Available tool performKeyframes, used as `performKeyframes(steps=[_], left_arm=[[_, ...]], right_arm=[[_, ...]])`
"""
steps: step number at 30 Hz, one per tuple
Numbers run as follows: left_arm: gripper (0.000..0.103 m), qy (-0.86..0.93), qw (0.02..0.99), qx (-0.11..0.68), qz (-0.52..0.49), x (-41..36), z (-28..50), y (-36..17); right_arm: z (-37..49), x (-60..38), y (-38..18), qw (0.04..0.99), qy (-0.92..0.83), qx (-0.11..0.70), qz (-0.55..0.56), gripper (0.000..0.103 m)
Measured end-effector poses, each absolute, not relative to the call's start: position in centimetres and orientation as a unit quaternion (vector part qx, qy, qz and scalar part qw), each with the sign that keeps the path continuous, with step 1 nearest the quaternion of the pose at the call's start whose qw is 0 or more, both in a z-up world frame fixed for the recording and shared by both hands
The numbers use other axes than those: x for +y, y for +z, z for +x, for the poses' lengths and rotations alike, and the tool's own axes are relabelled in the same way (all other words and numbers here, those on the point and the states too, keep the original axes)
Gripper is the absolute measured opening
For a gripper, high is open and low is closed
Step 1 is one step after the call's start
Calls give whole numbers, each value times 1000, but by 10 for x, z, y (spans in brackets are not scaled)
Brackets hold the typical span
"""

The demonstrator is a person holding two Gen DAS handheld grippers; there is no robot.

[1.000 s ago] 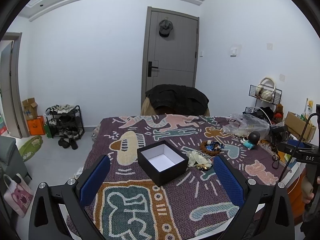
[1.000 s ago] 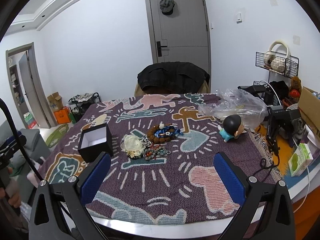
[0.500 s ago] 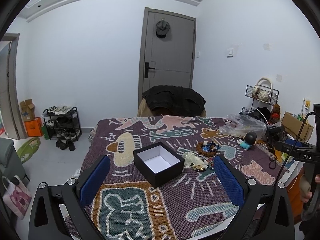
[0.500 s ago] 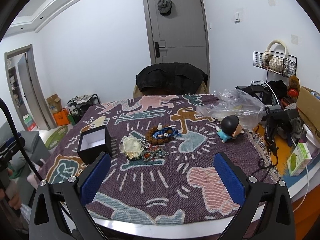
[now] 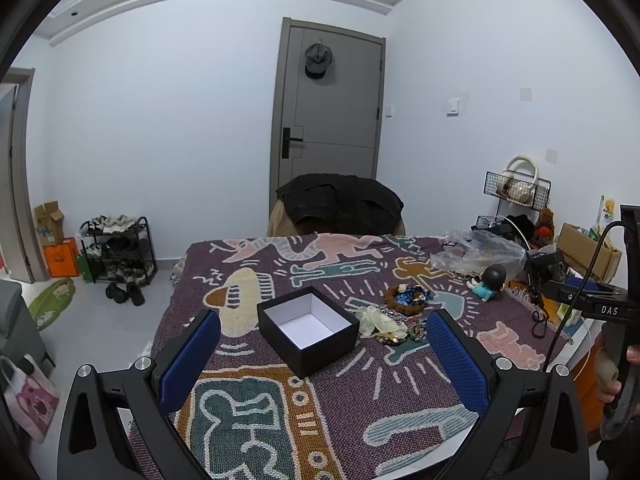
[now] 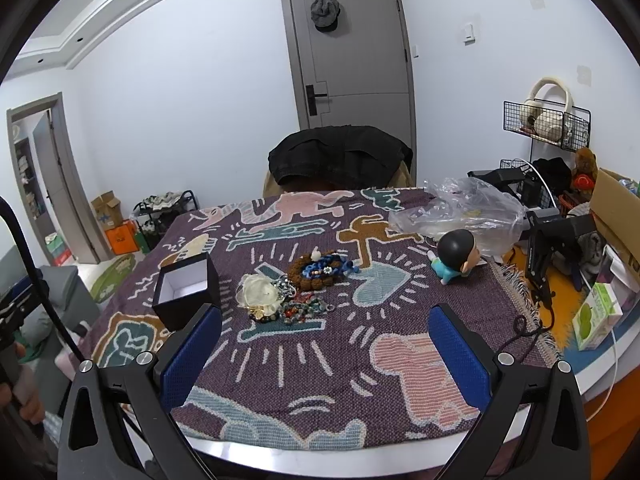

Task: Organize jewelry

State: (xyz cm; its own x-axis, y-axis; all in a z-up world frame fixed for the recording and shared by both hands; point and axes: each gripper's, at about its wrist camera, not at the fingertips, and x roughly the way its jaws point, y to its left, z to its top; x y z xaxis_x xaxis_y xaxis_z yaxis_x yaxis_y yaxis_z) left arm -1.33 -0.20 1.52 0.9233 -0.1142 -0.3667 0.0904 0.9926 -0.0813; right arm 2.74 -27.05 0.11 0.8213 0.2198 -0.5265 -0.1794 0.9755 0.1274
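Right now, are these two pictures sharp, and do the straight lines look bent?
Left wrist view: sharp, evenly lit; the ceiling moulding bows, corners vignette black. Right wrist view: equally sharp; the door leans, the jewelry pile is clear, without glare.

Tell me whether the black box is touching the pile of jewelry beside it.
Apart. In the right wrist view a strip of bare blanket separates the black box from the jewelry pile.

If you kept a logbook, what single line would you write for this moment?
left gripper: open, empty, above table | right gripper: open, empty | black box: open, empty | jewelry pile: on blanket beside box, untouched
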Motion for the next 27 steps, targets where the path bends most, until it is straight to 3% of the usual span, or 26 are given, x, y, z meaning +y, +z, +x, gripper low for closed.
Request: performKeyframes(steps=[27], left_arm=[[103, -49, 981, 186, -37, -15, -3, 23]], right_arm=[[30, -273, 0, 954, 103, 278, 41, 103]])
